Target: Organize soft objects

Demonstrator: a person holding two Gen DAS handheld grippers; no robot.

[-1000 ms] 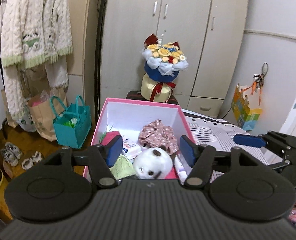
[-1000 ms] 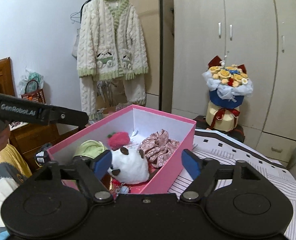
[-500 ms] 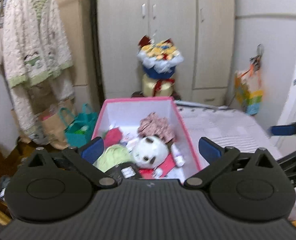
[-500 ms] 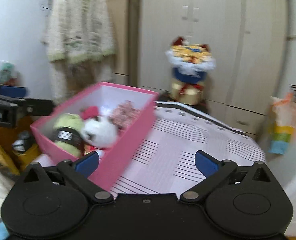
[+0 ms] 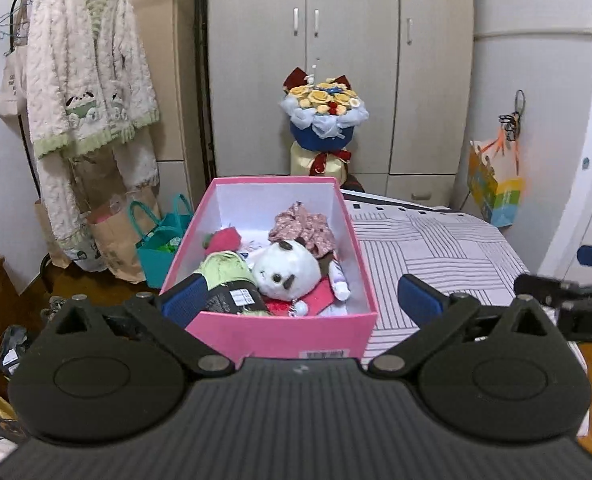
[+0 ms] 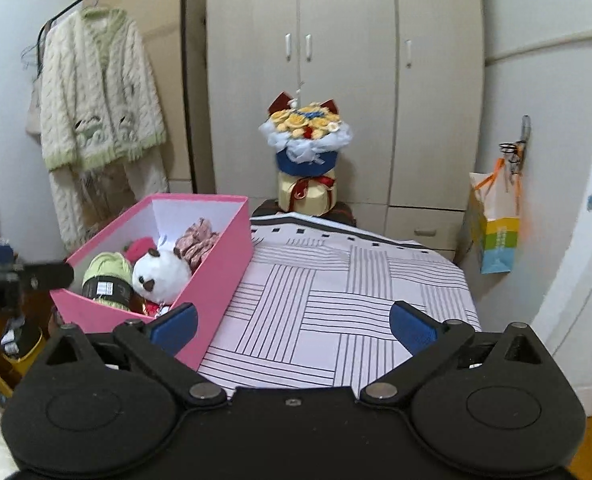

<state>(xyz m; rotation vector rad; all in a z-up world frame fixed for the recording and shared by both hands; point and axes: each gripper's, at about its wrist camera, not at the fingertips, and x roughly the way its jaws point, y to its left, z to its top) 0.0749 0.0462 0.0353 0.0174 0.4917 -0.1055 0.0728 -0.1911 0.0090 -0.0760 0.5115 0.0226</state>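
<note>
Both tongs released, nothing between them. Open pink cardboard box [image 5: 280, 336] of soft toys sits ahead of left tongs [image 5: 300, 300], left of right tongs [image 6: 292, 322].

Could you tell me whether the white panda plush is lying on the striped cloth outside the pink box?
No, the white panda plush lies inside the pink box, between the green yarn and floral fabric.

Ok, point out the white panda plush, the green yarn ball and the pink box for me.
white panda plush [image 5: 286, 270], left wrist view, on its face.
green yarn ball [image 6: 108, 266], right wrist view, on its top.
pink box [image 5: 280, 334], left wrist view, on its near wall.
</note>
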